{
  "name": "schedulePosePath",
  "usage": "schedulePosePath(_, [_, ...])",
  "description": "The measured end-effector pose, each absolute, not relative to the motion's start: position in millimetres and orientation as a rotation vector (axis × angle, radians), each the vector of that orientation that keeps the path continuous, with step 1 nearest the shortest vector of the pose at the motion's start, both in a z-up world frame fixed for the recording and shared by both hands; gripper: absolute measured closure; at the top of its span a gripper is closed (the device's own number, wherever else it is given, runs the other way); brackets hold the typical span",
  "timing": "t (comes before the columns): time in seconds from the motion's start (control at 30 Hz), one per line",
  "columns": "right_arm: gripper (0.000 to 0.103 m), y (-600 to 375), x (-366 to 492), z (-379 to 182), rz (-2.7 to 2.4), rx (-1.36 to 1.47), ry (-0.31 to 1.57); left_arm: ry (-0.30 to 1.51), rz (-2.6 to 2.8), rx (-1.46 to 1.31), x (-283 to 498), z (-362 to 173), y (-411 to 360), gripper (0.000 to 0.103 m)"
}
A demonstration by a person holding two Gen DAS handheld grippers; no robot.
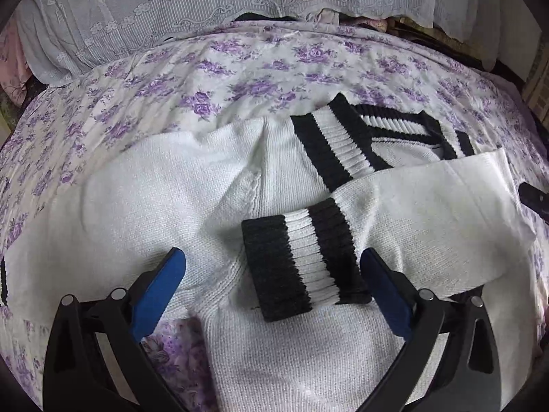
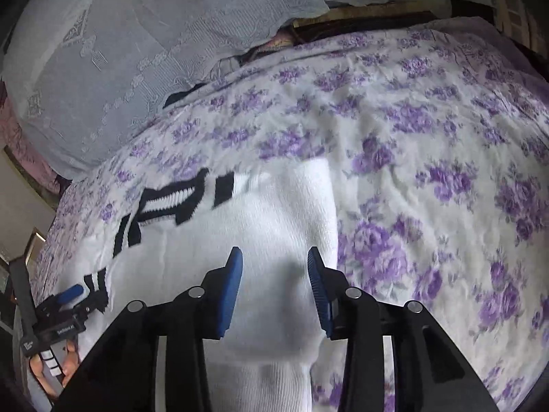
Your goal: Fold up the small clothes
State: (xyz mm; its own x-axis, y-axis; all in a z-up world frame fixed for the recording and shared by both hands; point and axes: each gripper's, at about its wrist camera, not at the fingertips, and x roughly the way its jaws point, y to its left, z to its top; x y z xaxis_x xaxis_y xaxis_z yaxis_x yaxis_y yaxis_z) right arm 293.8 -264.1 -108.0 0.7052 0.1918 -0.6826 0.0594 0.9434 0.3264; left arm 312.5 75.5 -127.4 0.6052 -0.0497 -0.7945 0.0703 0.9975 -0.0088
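Note:
A small white knit sweater [image 1: 192, 185] with black-and-white striped collar [image 1: 343, 144] lies flat on the bed. One sleeve is folded across the body, and its striped cuff [image 1: 302, 261] rests between my left fingers. My left gripper [image 1: 274, 264] is open wide, just above the cuff, holding nothing. In the right wrist view my right gripper [image 2: 274, 257] is open over the sweater's [image 2: 267, 213] right edge, empty. The left gripper [image 2: 68, 295] shows there at the far left by the cuff.
The bed is covered with a white sheet with purple flowers [image 1: 240, 79], also in the right wrist view [image 2: 429, 137]. A pale lace-covered pillow [image 1: 144, 17] lies along the far side. A dark object [image 1: 535, 199] pokes in at the right edge.

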Motion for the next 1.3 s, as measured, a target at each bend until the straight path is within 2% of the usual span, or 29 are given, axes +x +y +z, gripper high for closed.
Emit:
schedulePosePath(0.1, [0.044, -266.5, 323.0, -105.6, 0.034, 0.315, 0.775, 0.957, -0.042, 0.028, 319.5, -135.2, 78.7, 0.004])
schedulePosePath(0.17, [0.037, -267.6, 345.4, -130.7, 0.007, 0.299, 0.863, 0.981, -0.053, 0.010, 324.3, -142.1, 81.2, 0.004])
schedulePosePath(0.23, [0.026, -270.8, 344.8, -140.8, 0.057, 0.329, 0.828, 0.980, -0.067, 0.003, 323.9, -141.0, 83.2, 0.004])
schedulePosePath(0.3, [0.026, -276.8, 327.5, -132.3, 0.007, 0.362, 0.788, 0.969, -0.077, -0.022, 321.6, -138.0, 87.0, 0.004])
schedulePosePath(0.37, [0.021, -277.2, 301.5, -123.1, 0.001, 0.353, 0.740, 0.931, -0.068, -0.057, 314.0, -129.8, 94.3, 0.004])
schedulePosePath(0.43, [0.004, -272.0, 282.6, -123.2, 0.032, 0.306, 0.754, 0.902, -0.035, -0.107, 303.8, -121.4, 107.3, 0.004])
schedulePosePath(0.5, [0.003, -261.7, 277.2, -142.9, 0.025, 0.216, 0.861, 0.887, -0.018, -0.189, 291.3, -114.2, 125.6, 0.004])
schedulePosePath(0.57, [0.003, -254.3, 271.5, -138.2, 0.019, 0.145, 0.845, 0.865, 0.006, -0.257, 274.1, -109.3, 148.4, 0.004])
schedulePosePath(0.67, [0.003, -265.4, 252.4, -124.0, 0.005, 0.210, 0.728, 0.845, 0.098, -0.342, 242.0, -113.2, 193.8, 0.004])
schedulePosePath(0.8, [0.003, -286.2, 228.8, -117.8, 0.058, 0.361, 0.638, 0.832, 0.169, -0.646, 213.6, -134.2, 277.4, 0.005])
schedulePosePath(0.9, [0.003, -293.9, 224.6, -128.2, 0.062, 0.404, 0.675, 0.759, 0.154, -0.874, 214.1, -145.4, 324.4, 0.005])
schedulePosePath(0.97, [0.003, -296.7, 232.8, -141.6, 0.072, 0.441, 0.747, 0.721, 0.205, -0.884, 223.1, -144.2, 340.1, 0.005])
schedulePosePath(1.07, [0.003, -296.8, 231.9, -142.7, 0.088, 0.451, 0.740, 0.706, 0.235, -0.895, 237.6, -149.1, 354.9, 0.005])
schedulePosePath(1.1, [0.003, -296.3, 231.9, -143.7, 0.086, 0.450, 0.744, 0.693, 0.246, -0.894, 238.0, -147.8, 356.9, 0.009])
schedulePosePath(1.17, [0.003, -294.2, 232.3, -143.9, 0.082, 0.441, 0.748, 0.695, 0.285, -0.879, 235.7, -148.2, 357.8, 0.028])
schedulePosePath(1.23, [0.003, -293.8, 233.0, -144.1, 0.079, 0.433, 0.752, 0.695, 0.309, -0.894, 231.1, -150.5, 363.9, 0.056])
schedulePosePath(1.27, [0.003, -293.3, 233.7, -144.1, 0.077, 0.429, 0.754, 0.689, 0.312, -0.918, 227.3, -152.5, 368.9, 0.062])
schedulePosePath(1.3, [0.003, -292.6, 233.8, -144.0, 0.075, 0.425, 0.756, 0.686, 0.320, -0.937, 223.6, -154.8, 374.3, 0.074])
